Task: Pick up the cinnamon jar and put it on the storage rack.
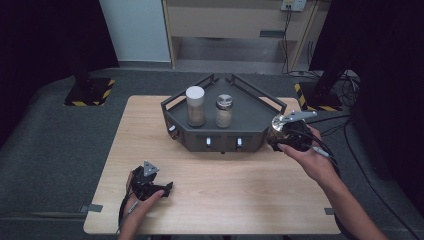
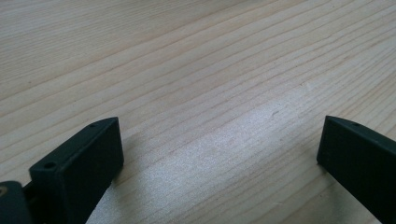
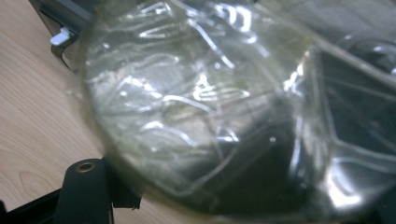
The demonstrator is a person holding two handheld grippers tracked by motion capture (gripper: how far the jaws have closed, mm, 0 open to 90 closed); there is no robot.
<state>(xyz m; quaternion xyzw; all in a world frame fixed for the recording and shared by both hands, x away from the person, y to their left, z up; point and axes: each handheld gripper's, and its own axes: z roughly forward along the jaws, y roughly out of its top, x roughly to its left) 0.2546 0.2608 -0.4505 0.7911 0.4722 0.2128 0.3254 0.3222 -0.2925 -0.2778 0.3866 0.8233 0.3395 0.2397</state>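
My right gripper [image 1: 281, 136] is shut on a clear glass jar with a silver lid [image 1: 278, 125], held tilted just off the right corner of the dark grey tray [image 1: 250, 114]. That jar [image 3: 196, 102] looms close and blurred in the right gripper view, with one black jaw at its lower left. Two other jars stand upright on the tray: one with a white lid [image 1: 195, 106] and one with a silver lid [image 1: 224, 111]. At the table's front left my left gripper [image 1: 166, 188] rests low over the wood. Its jaws stand wide apart with bare wood between them [image 2: 219, 140].
The tray has raised rails and small white latches [image 1: 208, 142] on its front wall. A wooden table [image 1: 225, 195] carries everything. Black stands with hazard-striped bases [image 1: 87, 92] and cables sit on the grey floor behind, with a cabinet beyond.
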